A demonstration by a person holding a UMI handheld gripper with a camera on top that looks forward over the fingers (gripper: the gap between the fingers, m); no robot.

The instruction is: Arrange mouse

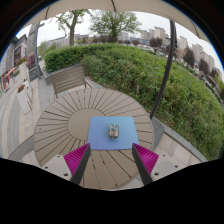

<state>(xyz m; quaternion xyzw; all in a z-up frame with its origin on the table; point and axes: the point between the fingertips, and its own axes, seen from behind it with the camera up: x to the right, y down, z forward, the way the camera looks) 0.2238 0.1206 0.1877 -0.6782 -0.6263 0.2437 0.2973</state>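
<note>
Ahead, released tongs (111, 158) hover short of the mouse (114, 131), centred on its blue mat (100, 138).

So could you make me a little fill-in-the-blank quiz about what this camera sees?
1. The mouse lies on a ____ mat.
2. The mat rests on a round, slatted ____ table.
3. The hand-held gripper has its fingers ____, short of the mouse.
4. Beyond the table stands a ____.

Missing words: blue; wooden; open; chair
</note>
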